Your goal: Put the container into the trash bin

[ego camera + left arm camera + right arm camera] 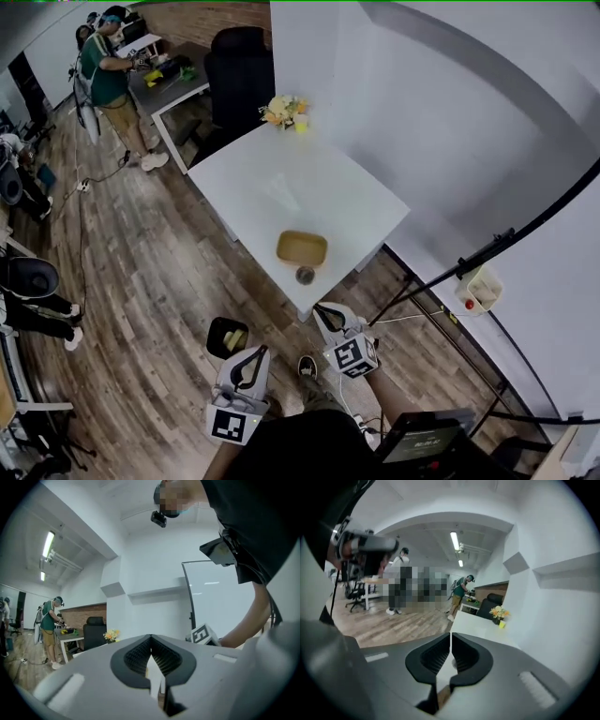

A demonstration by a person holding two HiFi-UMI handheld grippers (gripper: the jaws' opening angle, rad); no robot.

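Note:
A shallow tan container (302,248) lies near the front edge of the white table (253,173), with a small round cup (306,275) just in front of it. On the wooden floor left of the table's near corner stands the black trash bin (228,337), with something yellowish inside. My left gripper (253,356) is shut and empty, low and just right of the bin. My right gripper (327,313) hovers off the table's near corner, short of the container; its jaws stand all but together with nothing between them. Both gripper views, left (150,641) and right (450,639), show bare pads.
A flower pot (284,111) sits at the table's far corner. Behind it are a black office chair (239,70) and a desk (169,86) where a person (111,80) stands. A black stand with a white box (478,289) leans beside the table's right side, against the white wall.

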